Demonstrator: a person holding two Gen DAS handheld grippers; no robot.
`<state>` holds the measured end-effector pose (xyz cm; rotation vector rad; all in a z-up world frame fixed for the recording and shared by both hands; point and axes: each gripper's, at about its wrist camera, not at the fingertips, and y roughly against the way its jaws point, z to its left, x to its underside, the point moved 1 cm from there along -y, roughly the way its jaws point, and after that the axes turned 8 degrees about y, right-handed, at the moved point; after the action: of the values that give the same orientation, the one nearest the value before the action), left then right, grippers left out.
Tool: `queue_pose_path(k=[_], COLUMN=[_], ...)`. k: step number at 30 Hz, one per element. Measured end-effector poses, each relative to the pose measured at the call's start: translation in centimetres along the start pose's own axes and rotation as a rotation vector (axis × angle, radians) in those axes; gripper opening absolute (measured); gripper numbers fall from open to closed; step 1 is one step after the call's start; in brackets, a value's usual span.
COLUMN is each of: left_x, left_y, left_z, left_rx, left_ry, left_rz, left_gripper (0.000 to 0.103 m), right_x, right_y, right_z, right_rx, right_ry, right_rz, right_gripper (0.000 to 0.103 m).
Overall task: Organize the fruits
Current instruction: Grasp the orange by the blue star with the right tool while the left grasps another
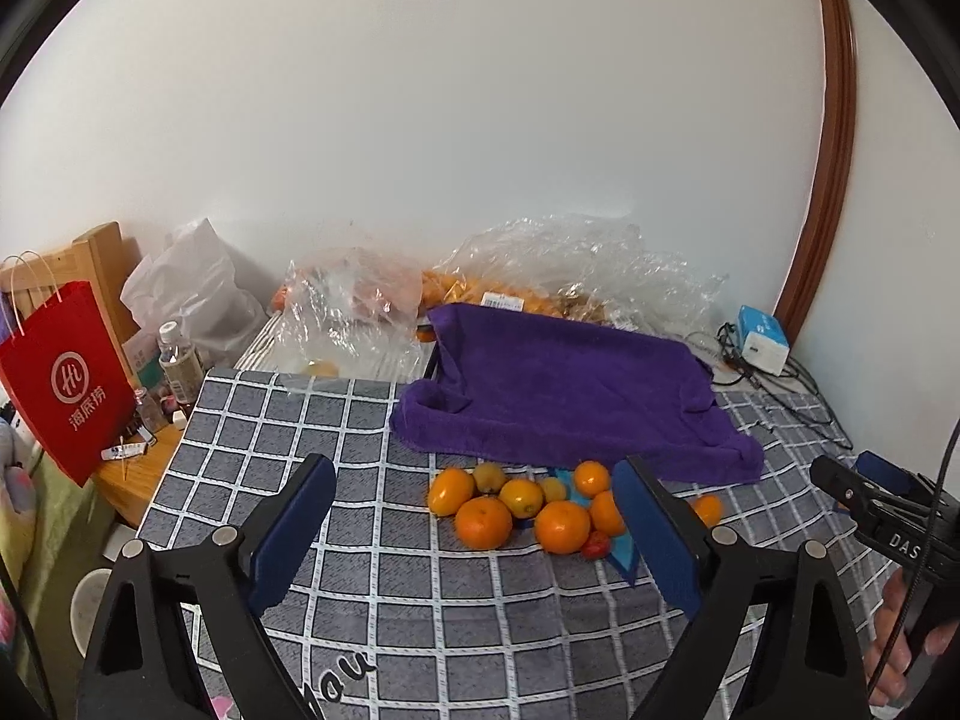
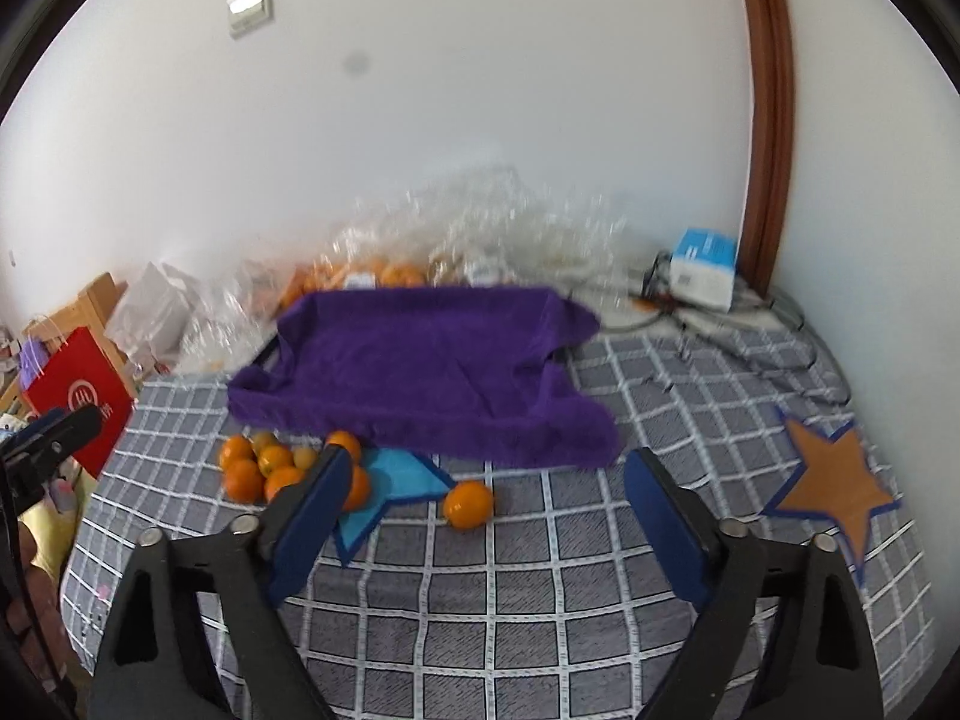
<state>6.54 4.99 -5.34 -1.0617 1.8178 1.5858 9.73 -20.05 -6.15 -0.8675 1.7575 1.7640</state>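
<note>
A pile of oranges (image 1: 522, 510) with a few smaller yellow fruits and one small red fruit (image 1: 596, 545) lies on the grey checked cloth beside a light blue star mat (image 2: 396, 489). One orange (image 2: 469, 504) sits apart, right of the blue star. An orange star mat (image 2: 837, 489) lies at the right. My left gripper (image 1: 477, 534) is open and empty, just short of the pile. My right gripper (image 2: 486, 516) is open and empty, with the lone orange between its fingers' line of sight. The pile also shows in the right wrist view (image 2: 270, 468).
A purple towel (image 1: 570, 390) drapes over a tray behind the fruit. Clear plastic bags (image 1: 576, 264) with more oranges lie by the wall. A red paper bag (image 1: 60, 378) and bottles stand at the left. A white-blue box (image 2: 705, 267) and cables lie back right.
</note>
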Motion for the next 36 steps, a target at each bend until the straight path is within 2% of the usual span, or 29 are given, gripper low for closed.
queue_pose_path(k=[3, 6, 10, 15, 22, 26, 30, 32, 36], left_x=[0.8, 1.9, 3.1, 4.0, 4.5, 5.1, 5.4, 5.6, 6.1], left_y=[-2.2, -4.3, -5.9, -7.9, -10.1, -11.7, -13.3, -13.8, -14.0], left_z=[1.3, 2.8, 3.8, 4.5, 2.8, 1.9, 1.8, 1.5, 0.8], left_rx=[0.009, -0.011, -0.032, -0.027, 0.015, 0.022, 0.062, 0.067, 0.038], left_ry=[0.016, 0.035, 0.031, 0.052, 0.006, -0.003, 0.069, 0.073, 0.004], left_rz=[0.045, 0.096, 0.118, 0.161, 0.198, 0.221, 0.283, 0.289, 0.245], left_gripper=[0.094, 0.094, 0.093, 0.093, 0.092, 0.084, 0.063, 0.063, 0.061], right_x=[1.2, 2.8, 4.1, 5.0, 5.3, 5.3, 5.3, 5.2, 5.2], right_y=[-2.5, -5.8, -9.1, -11.2, -12.7, -12.6, -12.6, -12.7, -12.6], right_z=[0.5, 1.4, 2.2, 2.8, 2.7, 1.7, 1.9, 2.0, 1.8], right_rx=[0.007, -0.01, -0.03, -0.032, -0.046, -0.081, -0.067, -0.063, -0.07], right_ry=[0.022, 0.061, 0.073, 0.097, 0.103, 0.055, 0.06, 0.068, 0.061], right_rz=[0.021, 0.084, 0.148, 0.181, 0.185, 0.177, 0.18, 0.181, 0.18], right_gripper=[0.076, 0.065, 0.058, 0.055, 0.036, 0.036, 0.036, 0.036, 0.036])
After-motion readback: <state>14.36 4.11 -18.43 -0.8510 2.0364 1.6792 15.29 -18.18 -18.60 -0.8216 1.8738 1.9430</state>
